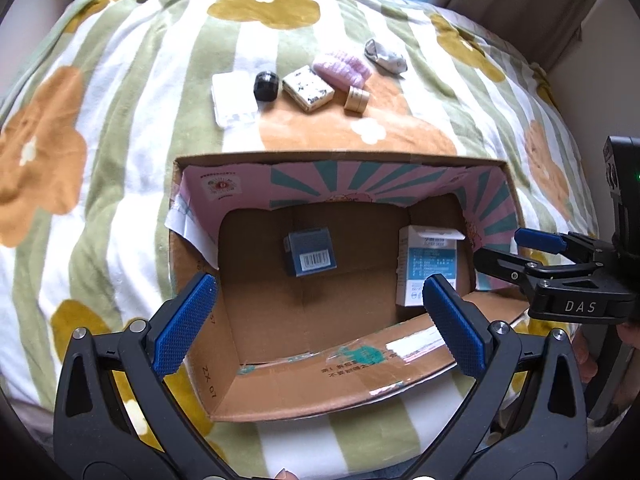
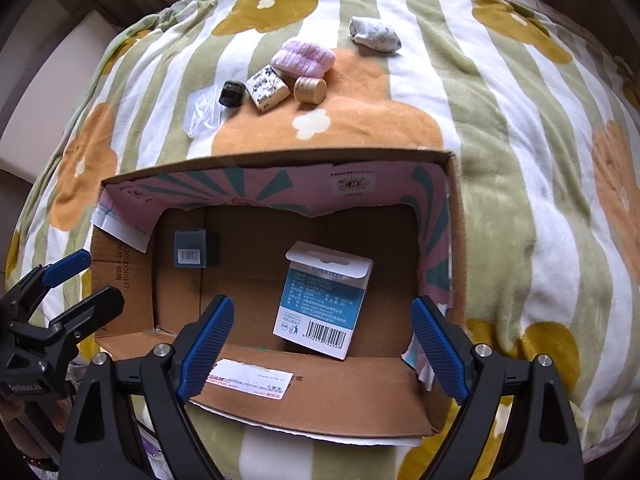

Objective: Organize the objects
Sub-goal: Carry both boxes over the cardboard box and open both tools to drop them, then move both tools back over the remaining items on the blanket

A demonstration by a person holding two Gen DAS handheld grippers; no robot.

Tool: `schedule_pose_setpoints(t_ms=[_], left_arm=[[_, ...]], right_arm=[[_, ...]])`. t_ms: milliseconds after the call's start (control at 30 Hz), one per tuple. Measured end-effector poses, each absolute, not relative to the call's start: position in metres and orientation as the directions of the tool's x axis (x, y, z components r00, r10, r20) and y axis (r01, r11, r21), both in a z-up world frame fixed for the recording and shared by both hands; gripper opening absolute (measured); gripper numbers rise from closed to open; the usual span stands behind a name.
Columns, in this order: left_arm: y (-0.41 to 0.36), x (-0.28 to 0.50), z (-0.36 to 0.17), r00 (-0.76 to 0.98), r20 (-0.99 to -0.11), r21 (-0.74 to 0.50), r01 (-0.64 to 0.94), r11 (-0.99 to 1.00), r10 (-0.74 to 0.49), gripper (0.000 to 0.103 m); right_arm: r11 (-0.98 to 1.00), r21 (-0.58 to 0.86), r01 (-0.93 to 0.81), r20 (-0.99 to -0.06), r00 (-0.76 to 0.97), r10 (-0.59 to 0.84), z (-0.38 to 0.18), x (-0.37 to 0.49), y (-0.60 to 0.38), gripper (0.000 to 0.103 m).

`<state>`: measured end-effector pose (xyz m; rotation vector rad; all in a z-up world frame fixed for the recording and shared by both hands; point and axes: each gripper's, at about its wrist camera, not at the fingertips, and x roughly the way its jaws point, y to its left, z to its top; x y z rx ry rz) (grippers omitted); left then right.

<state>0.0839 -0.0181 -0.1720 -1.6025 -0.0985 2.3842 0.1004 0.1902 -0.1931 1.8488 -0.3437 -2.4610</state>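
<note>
An open cardboard box (image 1: pixel 304 396) (image 2: pixel 320 404) sits on a flowered blanket. Inside lie a dark blue box with a barcode (image 1: pixel 310 252) (image 2: pixel 192 249) and a white and blue carton (image 1: pixel 428 268) (image 2: pixel 320 304). Beyond the box lie a clear plastic case (image 1: pixel 234 98) (image 2: pixel 204 114), a black jar (image 1: pixel 266 86) (image 2: pixel 232 94), a tissue pack (image 1: pixel 308 88) (image 2: pixel 267 87), a tan jar (image 1: pixel 356 100) (image 2: pixel 310 89), a pink knit item (image 1: pixel 340 68) (image 2: pixel 304 58) and a rolled patterned cloth (image 1: pixel 386 56) (image 2: pixel 376 36). My left gripper (image 1: pixel 320 320) (image 2: pixel 80 280) and right gripper (image 2: pixel 324 348) (image 1: pixel 516 248) are open and empty above the box's near edge.
The blanket (image 1: pixel 100 160) (image 2: pixel 520 160) covers a rounded soft surface that falls away on all sides. Beige upholstery (image 1: pixel 520 4) stands at the back right and a pale cushion (image 2: pixel 52 80) at the left.
</note>
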Motion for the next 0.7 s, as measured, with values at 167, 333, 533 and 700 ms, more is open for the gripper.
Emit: schedule_pose_setpoints(t_ms=[167, 333, 533, 700], left_arm=[[-0.015, 0.082, -0.166, -0.382, -0.886, -0.214, -0.164, -0.963, 0.262, 0.103], [-0.013, 0.079, -0.167, -0.389, -0.887, -0.204, -0.152, -0.967, 0.248, 0.103], [-0.021, 0.071, -0.163, -0.390, -0.889, -0.207, -0.122, -0.971, 0.239, 0.103], [-0.031, 0.058, -0.144, -0.429, -0.875, -0.191, -0.115, -0.975, 0.222, 0.103]], right_arm=[[-0.981, 0.179, -0.074, -0.943, -0.298, -0.149, -0.191, 0.099, 0.195, 0.088], [-0.982, 0.178, -0.062, -0.943, -0.297, -0.152, -0.193, 0.099, 0.197, 0.088], [-0.977, 0.210, -0.040, -0.929, -0.320, -0.187, -0.189, 0.094, 0.197, 0.088], [-0.977, 0.214, -0.028, -0.917, -0.351, -0.190, -0.174, 0.083, 0.194, 0.088]])
